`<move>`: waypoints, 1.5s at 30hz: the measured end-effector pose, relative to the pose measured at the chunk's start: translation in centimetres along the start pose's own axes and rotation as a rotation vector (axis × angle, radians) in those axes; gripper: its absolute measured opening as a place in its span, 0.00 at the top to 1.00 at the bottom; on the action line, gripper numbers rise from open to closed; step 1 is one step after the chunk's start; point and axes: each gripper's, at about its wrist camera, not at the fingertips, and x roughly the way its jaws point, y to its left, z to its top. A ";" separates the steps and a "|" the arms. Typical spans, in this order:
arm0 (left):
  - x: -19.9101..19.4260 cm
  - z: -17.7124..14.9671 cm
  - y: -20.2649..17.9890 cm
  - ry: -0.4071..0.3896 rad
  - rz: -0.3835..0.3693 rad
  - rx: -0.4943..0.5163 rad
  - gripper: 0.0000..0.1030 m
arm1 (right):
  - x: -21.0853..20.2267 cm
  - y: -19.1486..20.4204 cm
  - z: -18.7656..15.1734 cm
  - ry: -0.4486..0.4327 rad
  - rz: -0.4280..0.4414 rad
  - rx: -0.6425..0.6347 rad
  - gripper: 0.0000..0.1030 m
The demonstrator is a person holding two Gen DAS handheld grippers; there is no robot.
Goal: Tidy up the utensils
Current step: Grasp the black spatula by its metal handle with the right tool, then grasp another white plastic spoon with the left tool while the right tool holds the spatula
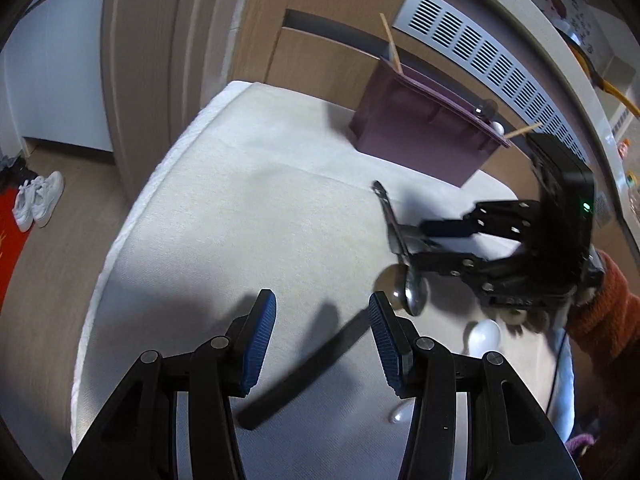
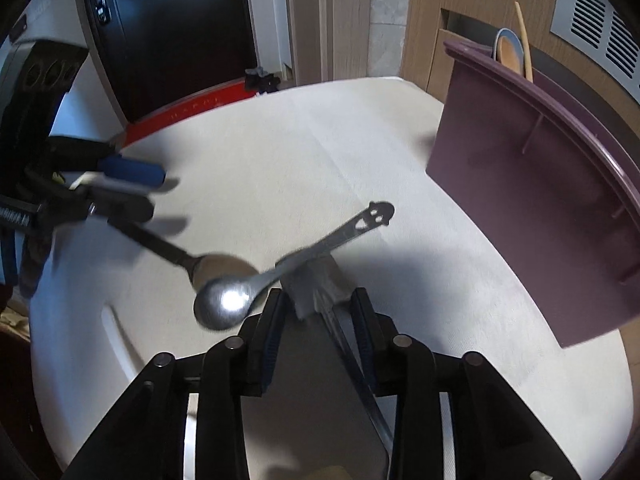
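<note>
The right tongs are closed on the handle of a metal spoon, which lies crosswise between the pads: its bowl sticks out to their left and its cut-out handle end to their right. It seems to be clear of the white surface, though the blur leaves that uncertain. The left tongs are open with nothing between the blue ribbed pads.

The main risk, as I judge it, is the grip: smooth polished steel held across narrow pads can pivot, so the heavier bowl may swing down or the spoon may slip out on the way to the purple holder, ahead and to the right of the right tongs. The holder is hard matt plastic with a curved rim; wooden chopsticks already lean out of it and could be knocked.

A second steel spoon lies just left of the held one, and a glossy white spoon lies on the cloth-textured surface to the right of the left tongs
</note>
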 end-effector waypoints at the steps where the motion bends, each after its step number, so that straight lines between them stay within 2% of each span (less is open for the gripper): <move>1: 0.0 -0.1 -0.2 0.004 -0.008 0.010 0.52 | 0.1 0.2 0.1 -0.007 -0.001 -0.003 0.64; 6: 0.2 -0.3 -1.4 0.019 -0.015 0.040 0.52 | 1.0 0.3 1.2 0.009 -0.007 -0.008 0.62; 11: -0.3 -0.7 -2.7 0.019 -0.032 0.070 0.52 | 0.8 -0.5 1.6 0.042 -0.033 0.096 0.71; 17: 0.5 -2.0 -6.3 0.042 -0.089 0.222 0.52 | -2.9 -2.8 -3.2 0.014 -0.111 0.287 0.72; 21: 2.0 -1.8 -6.6 0.022 -0.107 0.175 0.52 | -5.3 -4.4 -7.1 -0.031 -0.141 0.467 0.72; 24: 2.3 -1.7 -7.0 -0.005 -0.113 0.147 0.52 | -5.6 -4.9 -7.8 -0.064 -0.147 0.533 0.72; 28: 3.0 -0.4 -6.6 -0.101 -0.133 0.145 0.52 | -5.2 -5.0 -7.8 -0.112 -0.152 0.532 0.72; 30: 3.4 0.0 -5.8 -0.207 -0.093 0.117 0.52 | -5.5 -4.8 -8.2 -0.134 -0.156 0.529 0.71; 31: 3.5 -0.1 -5.4 -0.233 -0.086 0.090 0.52 | -5.6 -4.5 -8.5 -0.149 -0.159 0.523 0.71; 34: 3.3 -0.2 -4.4 -0.255 -0.102 0.039 0.52 | -6.1 -4.6 -9.1 -0.183 -0.130 0.559 0.72; 35: 3.4 -0.1 -3.5 -0.252 -0.117 0.000 0.50 | -6.1 -4.8 -9.4 -0.188 -0.121 0.574 0.73; 37: 4.6 0.3 -1.5 -0.194 -0.131 -0.108 0.50 | -6.0 -5.5 -9.4 -0.195 -0.091 0.608 0.74; 39: 5.0 0.5 -0.5 -0.177 -0.147 -0.159 0.50 | -6.1 -5.4 -9.6 -0.198 -0.092 0.613 0.74; 42: 4.2 0.1 -0.9 -0.208 -0.179 -0.128 0.50 | -5.8 -4.7 -9.2 -0.186 -0.137 0.576 0.73; 45: 4.6 -0.1 -1.4 -0.167 -0.178 -0.102 0.50 | -5.9 -4.1 -9.1 -0.176 -0.169 0.547 0.72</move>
